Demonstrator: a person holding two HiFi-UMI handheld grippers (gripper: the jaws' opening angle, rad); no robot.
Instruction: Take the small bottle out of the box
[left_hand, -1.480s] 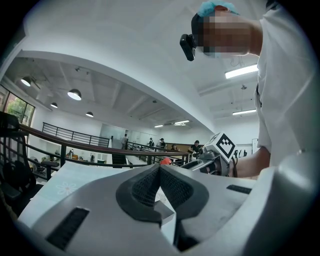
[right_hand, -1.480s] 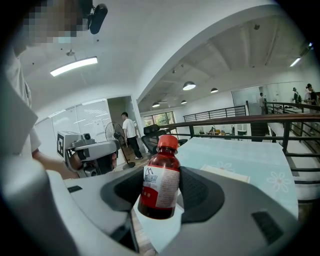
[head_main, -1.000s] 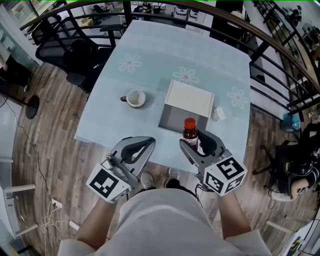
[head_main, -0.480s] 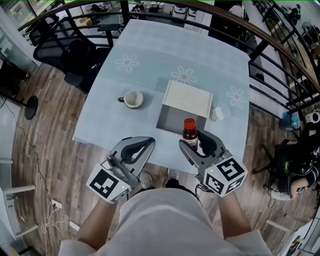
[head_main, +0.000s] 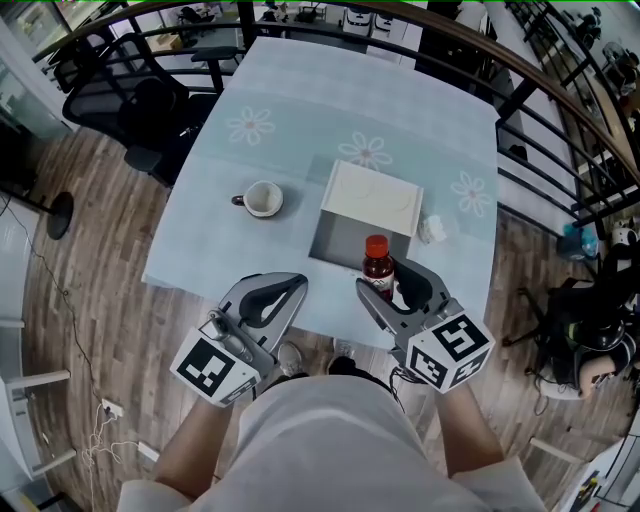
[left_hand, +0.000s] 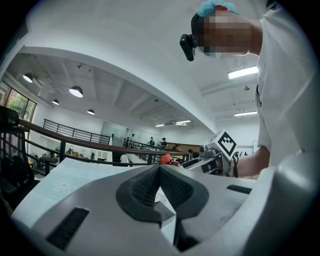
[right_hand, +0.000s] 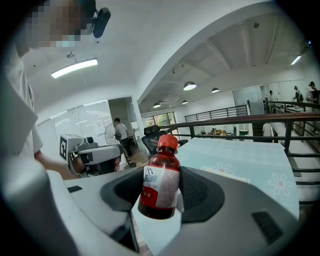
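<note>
Small bottle (head_main: 377, 268): a clear bottle of dark red-brown liquid with a red screw cap and a white label that has a red band at its base.
Bottle's axis: the long axis is close to vertical, with the cap up and the round base down, leaning only a little in the right gripper view (right_hand: 160, 180).
Bottle's place: it is out of the box (head_main: 335, 240), held in the air over the near edge of the surface (head_main: 290, 120), just in front of the box's near right corner.
Right gripper (head_main: 392, 285): its fingers (right_hand: 200, 192) stand wide and press on the bottle's body from both sides at label height, with the base hanging free below them.
Left gripper (head_main: 272, 290): its fingers (left_hand: 142, 187) are brought together at the tips with nothing between them, and it is held level beside the right gripper, off the near edge of the surface.
Box: it is grey inside, with the white lid (head_main: 370, 197) thrown back on the far side.
Cup (head_main: 264, 198): it is white, with a dark handle pointing left, and stands left of the box and apart from it.
White crumpled bit (head_main: 434, 229): it lies just right of the box.
Surface cover: a pale blue cloth with daisy prints.
</note>
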